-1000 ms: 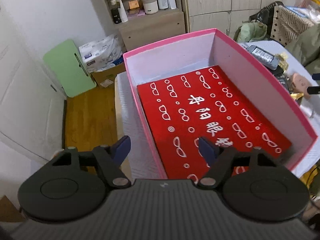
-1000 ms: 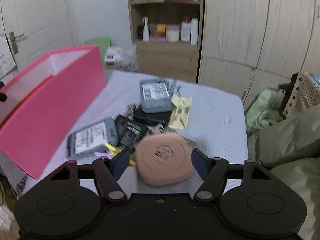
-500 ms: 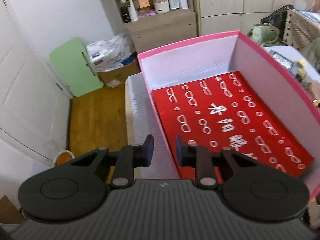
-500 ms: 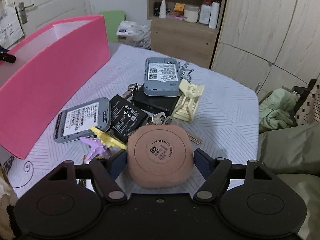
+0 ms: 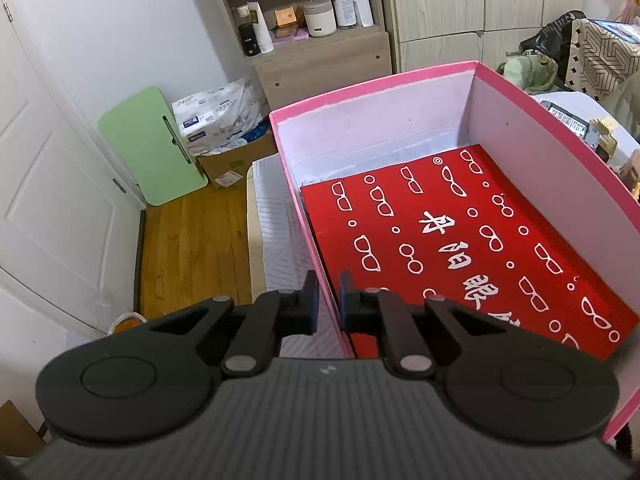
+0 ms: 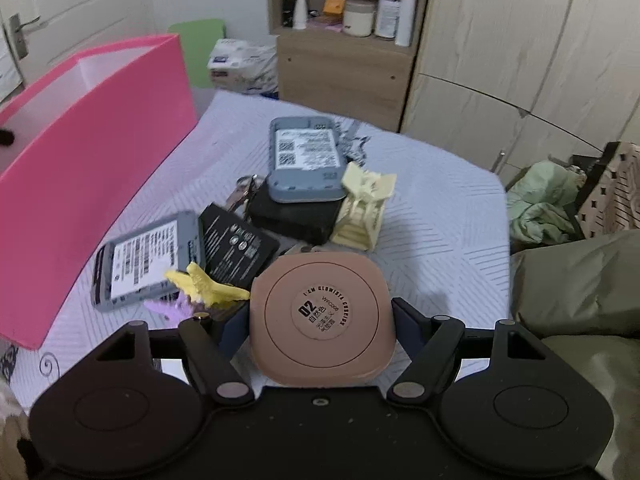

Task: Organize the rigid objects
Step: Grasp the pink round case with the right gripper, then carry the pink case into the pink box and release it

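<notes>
A pink box (image 5: 400, 80) with a red patterned floor stands on the table. My left gripper (image 5: 328, 300) is shut on the box's near left wall. The box also shows at the left in the right wrist view (image 6: 80, 152). My right gripper (image 6: 320, 320) is shut on a tan rounded cushion compact (image 6: 322, 312), held above the table. Beyond it lies a pile: two grey devices with labels (image 6: 304, 164) (image 6: 144, 256), a black battery (image 6: 236, 244), a cream model (image 6: 364, 208), a yellow toy (image 6: 208, 284), a purple toy (image 6: 168, 308).
The table has a white striped cloth (image 6: 440, 208). A wooden shelf unit with bottles (image 6: 352, 40) and wardrobe doors stand behind. Green-grey fabric (image 6: 580, 280) lies at the right. A green board (image 5: 152, 144) leans by the wall on the wooden floor.
My left gripper has closed from wide open onto the box's left wall. My right gripper has lifted the compact slightly and come closer to the pile.
</notes>
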Motion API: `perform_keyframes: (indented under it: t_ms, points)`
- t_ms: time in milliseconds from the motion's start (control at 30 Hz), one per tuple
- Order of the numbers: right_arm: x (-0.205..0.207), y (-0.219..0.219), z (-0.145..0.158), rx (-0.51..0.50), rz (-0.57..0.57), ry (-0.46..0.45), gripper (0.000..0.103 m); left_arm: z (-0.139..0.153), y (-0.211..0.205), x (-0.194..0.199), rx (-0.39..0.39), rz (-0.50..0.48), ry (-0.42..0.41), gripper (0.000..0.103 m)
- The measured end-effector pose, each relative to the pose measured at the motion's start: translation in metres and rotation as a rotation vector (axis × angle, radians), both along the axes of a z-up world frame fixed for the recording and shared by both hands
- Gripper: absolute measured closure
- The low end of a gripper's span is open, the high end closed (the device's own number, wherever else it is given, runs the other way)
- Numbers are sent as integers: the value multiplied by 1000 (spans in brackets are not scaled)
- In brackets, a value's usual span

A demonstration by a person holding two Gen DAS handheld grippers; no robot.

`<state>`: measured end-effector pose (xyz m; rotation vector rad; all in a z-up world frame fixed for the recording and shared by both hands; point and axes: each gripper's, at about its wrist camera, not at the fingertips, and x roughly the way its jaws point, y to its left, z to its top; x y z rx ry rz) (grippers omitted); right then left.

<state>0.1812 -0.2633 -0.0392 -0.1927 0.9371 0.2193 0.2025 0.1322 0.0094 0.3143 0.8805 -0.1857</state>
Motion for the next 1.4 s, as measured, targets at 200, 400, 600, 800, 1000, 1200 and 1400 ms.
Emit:
perform_keyframes:
  t_ms: [200,400,600,800,1000,1200,1400]
  points:
    - [-8,3,27,6,-24,-74,25,0,0,-1,-1,1,2,94]
    - [-14,42,79,80,70,-184,25,-2,0,-5,-7,0,-46,95]
    - [7,125,120,166,314,-164,25,-2,6,-4,-22,-2,-44,94]
    - [74,208,91,283,373,107,25,-2,7,-2,-54,18,-44,95]
    - [123,253,45,329,299,292,25,-3,9,-2,-84,28,-47,94]
    - [133,283,13,312,271,358,25,-5,13,-3,-108,29,-54,94]
    - [130,294,-3,205,243,313,25,-5,18,-3,-136,33,-52,94]
